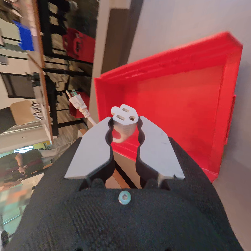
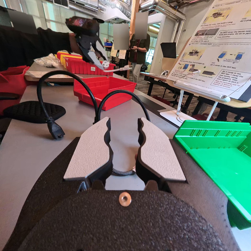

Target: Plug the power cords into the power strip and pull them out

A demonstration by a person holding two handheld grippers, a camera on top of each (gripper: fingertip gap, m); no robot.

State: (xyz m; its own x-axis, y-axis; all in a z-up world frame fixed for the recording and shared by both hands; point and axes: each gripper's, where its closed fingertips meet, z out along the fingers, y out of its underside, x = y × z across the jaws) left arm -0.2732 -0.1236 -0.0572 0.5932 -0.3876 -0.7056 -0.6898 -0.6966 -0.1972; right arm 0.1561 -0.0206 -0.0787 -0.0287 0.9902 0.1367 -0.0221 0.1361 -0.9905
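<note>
My left gripper [image 1: 124, 120] is shut on the socket end [image 1: 124, 114] of a short white cord and holds it in the air above an empty red bin [image 1: 176, 108]. The cord's pronged plug [image 1: 76, 98] sticks out to the left. In the right wrist view this gripper [image 2: 102, 65] hangs over the red bin [image 2: 103, 89] with the white cord [image 2: 116, 69]. My right gripper [image 2: 123, 122] is open and low over the grey table [image 2: 81, 129]. Two black cords [image 2: 65, 74] arch up in front of it; their near ends drop behind its fingertips. One black connector [image 2: 55, 129] rests on the table. No power strip shows.
A green bin [image 2: 217, 156] sits close on the right. A stand with an instruction sheet [image 2: 217, 54] is at the back right. A black mesh pad [image 2: 34, 111] lies at left. More red and yellow bins [image 2: 86, 66] stand behind. A grey braided cable [image 2: 122, 173] runs under my right gripper. A person stands farther back. From my right tips it is roughly 20 centimetres to the black connector [image 2: 55, 129]; from my left, 35 centimetres.
</note>
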